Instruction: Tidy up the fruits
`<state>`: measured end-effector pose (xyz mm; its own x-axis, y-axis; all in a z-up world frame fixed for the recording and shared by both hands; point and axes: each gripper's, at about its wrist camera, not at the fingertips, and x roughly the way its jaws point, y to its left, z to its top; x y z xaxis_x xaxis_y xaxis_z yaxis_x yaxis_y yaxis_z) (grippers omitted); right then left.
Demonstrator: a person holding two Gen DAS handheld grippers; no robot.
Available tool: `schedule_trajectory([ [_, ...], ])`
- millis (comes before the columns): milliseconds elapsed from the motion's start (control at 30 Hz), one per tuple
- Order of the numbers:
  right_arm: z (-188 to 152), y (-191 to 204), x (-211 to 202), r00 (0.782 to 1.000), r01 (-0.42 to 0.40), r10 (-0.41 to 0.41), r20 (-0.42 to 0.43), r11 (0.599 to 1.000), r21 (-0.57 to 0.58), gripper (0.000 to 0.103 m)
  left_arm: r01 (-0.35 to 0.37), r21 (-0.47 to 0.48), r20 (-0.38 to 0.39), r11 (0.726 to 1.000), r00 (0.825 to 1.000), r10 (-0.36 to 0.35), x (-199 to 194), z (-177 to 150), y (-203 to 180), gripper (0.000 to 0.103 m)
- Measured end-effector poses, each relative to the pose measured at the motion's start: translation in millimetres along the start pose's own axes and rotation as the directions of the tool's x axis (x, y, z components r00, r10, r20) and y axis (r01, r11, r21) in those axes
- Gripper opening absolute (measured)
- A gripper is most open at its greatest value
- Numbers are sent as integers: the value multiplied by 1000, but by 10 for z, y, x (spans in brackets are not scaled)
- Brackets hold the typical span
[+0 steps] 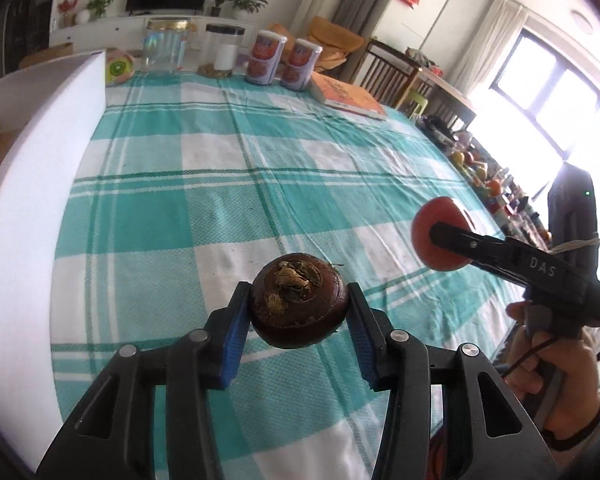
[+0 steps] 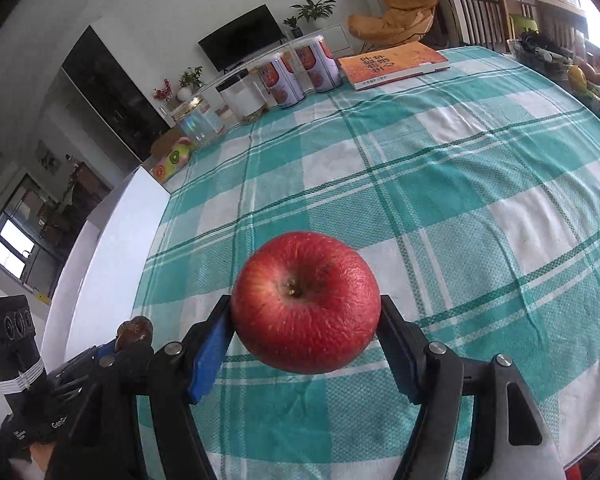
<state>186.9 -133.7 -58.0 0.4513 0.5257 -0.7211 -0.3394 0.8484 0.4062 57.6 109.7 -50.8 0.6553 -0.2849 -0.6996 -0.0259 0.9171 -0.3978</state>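
Note:
My left gripper (image 1: 298, 308) is shut on a dark brown mangosteen (image 1: 299, 300) and holds it above the teal checked tablecloth (image 1: 220, 184). My right gripper (image 2: 306, 312) is shut on a red apple (image 2: 306, 302), also held above the cloth. In the left wrist view the right gripper (image 1: 440, 240) and its apple (image 1: 432, 256) show at the right. In the right wrist view the left gripper (image 2: 120, 346) and the mangosteen (image 2: 135, 330) show at the lower left. A white box (image 1: 40, 184) stands at the left edge of the table; it also shows in the right wrist view (image 2: 108, 248).
At the table's far edge stand a glass jar (image 1: 166, 46), a black-lidded jar (image 1: 224, 50), two orange cans (image 1: 282, 62), an orange book (image 1: 348, 96) and a fruit-print carton (image 1: 118, 68). More fruit (image 1: 484, 176) lies beyond the right edge.

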Motion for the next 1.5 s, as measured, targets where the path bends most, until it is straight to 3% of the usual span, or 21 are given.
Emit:
schedule_trajectory([
  [67, 60, 451, -34, 997, -72, 72, -9, 995, -67, 69, 68, -44, 34, 997, 997, -67, -490, 22, 64, 48],
  [133, 101, 1016, -13, 988, -153, 149, -34, 976, -152, 69, 77, -79, 90, 994, 994, -69, -940, 77, 235, 48],
  [233, 108, 1929, 125, 963, -269, 250, -103, 919, -287, 69, -49, -150, 169, 988, 983, 74, -1467, 203, 722, 48],
  [333, 36, 2809, 404, 943, -330, 277, -184, 845, -421, 69, -266, -223, 136, 938, 944, 300, -1566, 327, 1381, 48],
  [433, -128, 3530, 804, 932, -348, 223, -286, 773, -531, 69, -432, -291, 2, 853, 892, 453, -1361, 358, 2099, 48],
  [533, -360, 3997, 1208, 919, -345, 127, -373, 715, -607, 69, -504, -336, -116, 796, 860, 496, -1204, 285, 2611, 48],
  [600, -548, 4177, 1462, 911, -322, 36, -410, 684, -655, 69, -524, -365, -171, 769, 850, 498, -1156, 217, 2818, 49],
  [667, -714, 4265, 1674, 904, -294, -43, -426, 661, -690, 69, -495, -409, -201, 766, 868, 454, -1154, 183, 2924, 49],
  [733, -832, 4313, 1840, 892, -280, -94, -442, 651, -705, 70, -526, -370, -187, 766, 849, 493, -1200, 194, 2883, 65],
  [800, -878, 4294, 1913, 887, -278, -105, -449, 655, -703, 70, -538, -346, -154, 769, 841, 519, -1294, 192, 2834, 78],
  [867, -849, 4202, 1899, 892, -272, -91, -444, 675, -685, 72, -548, -337, -122, 766, 832, 541, -1402, 156, 2757, 80],
  [933, -752, 4101, 1745, 913, -256, -52, -406, 700, -667, 97, -570, -307, -59, 762, 811, 583, -1535, 141, 2623, 81],
  [967, -691, 4050, 1649, 923, -250, -31, -383, 709, -659, 103, -590, -287, -22, 754, 791, 611, -1591, 144, 2543, 82],
  [1067, -481, 3922, 1313, 949, -231, 29, -314, 742, -629, 103, -651, -263, 76, 711, 721, 689, -1788, 81, 2267, 91],
  [1133, -394, 3832, 1061, 964, -200, 46, -262, 774, -601, 103, -704, -270, 111, 657, 655, 747, -1930, 20, 2115, 92],
  [1167, -366, 3782, 963, 969, -188, 52, -241, 790, -584, 103, -717, -273, 105, 641, 640, 761, -1958, 13, 2053, 92],
  [1200, -353, 3737, 876, 973, -178, 57, -224, 805, -566, 103, -719, -277, 99, 638, 639, 763, -1979, 0, 2004, 92],
  [1300, -426, 3617, 682, 979, -157, 59, -196, 834, -530, 103, -677, -302, 106, 671, 676, 730, -2036, -58, 1939, 92],
  [1433, -548, 3546, 607, 982, -123, 31, -188, 857, -501, 103, -694, -308, 64, 651, 668, 742, -2037, -121, 1932, 92],
  [1500, -578, 3566, 627, 982, -109, 13, -189, 856, -505, 103, -688, -314, 43, 655, 679, 733, -2038, -152, 1929, 92],
])
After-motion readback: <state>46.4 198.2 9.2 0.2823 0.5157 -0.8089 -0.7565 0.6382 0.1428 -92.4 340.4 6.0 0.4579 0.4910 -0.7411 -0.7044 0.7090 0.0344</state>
